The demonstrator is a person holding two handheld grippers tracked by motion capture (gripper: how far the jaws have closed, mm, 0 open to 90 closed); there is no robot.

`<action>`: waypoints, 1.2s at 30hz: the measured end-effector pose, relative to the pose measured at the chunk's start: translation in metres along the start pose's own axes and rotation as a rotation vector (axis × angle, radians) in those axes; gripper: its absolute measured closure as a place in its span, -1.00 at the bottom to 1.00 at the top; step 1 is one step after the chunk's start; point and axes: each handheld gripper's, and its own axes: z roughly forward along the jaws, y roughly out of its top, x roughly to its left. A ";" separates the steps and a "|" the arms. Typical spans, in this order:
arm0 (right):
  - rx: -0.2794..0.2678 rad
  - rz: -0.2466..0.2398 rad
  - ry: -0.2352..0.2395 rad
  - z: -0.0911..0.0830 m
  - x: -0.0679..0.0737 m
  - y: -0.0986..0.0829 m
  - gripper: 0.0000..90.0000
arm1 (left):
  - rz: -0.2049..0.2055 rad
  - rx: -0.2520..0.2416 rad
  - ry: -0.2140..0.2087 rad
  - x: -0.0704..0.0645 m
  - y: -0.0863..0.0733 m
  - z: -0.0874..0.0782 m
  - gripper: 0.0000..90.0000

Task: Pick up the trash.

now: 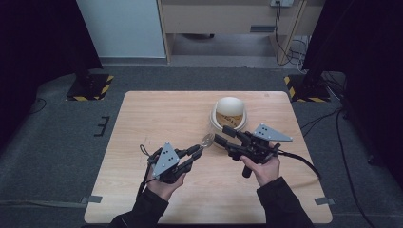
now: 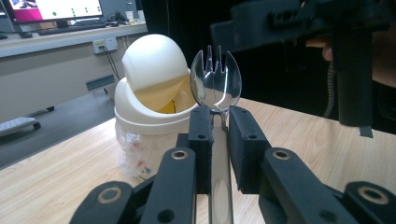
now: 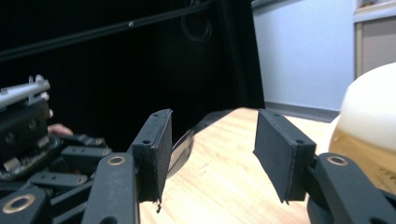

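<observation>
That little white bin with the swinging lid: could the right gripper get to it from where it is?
Probably yes. The right gripper hangs open right beside the bin, with nothing between them.

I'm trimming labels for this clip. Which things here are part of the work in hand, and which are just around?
In the work:
clear plastic spork, clamped in the left gripper
white swing-lid bin
right gripper, jaws open

Just around:
table
monitor and keyboard in the background
</observation>
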 end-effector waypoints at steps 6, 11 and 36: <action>0.043 0.002 0.044 0.008 0.007 -0.007 0.25 | 0.009 -0.001 -0.010 -0.004 0.000 0.002 0.77; 0.059 0.020 0.071 0.009 0.007 -0.008 0.49 | 0.008 -0.006 -0.009 -0.004 0.000 0.001 0.77; -0.012 -0.064 -0.034 -0.021 -0.010 0.016 0.92 | -0.086 0.075 0.020 0.023 -0.025 -0.014 0.35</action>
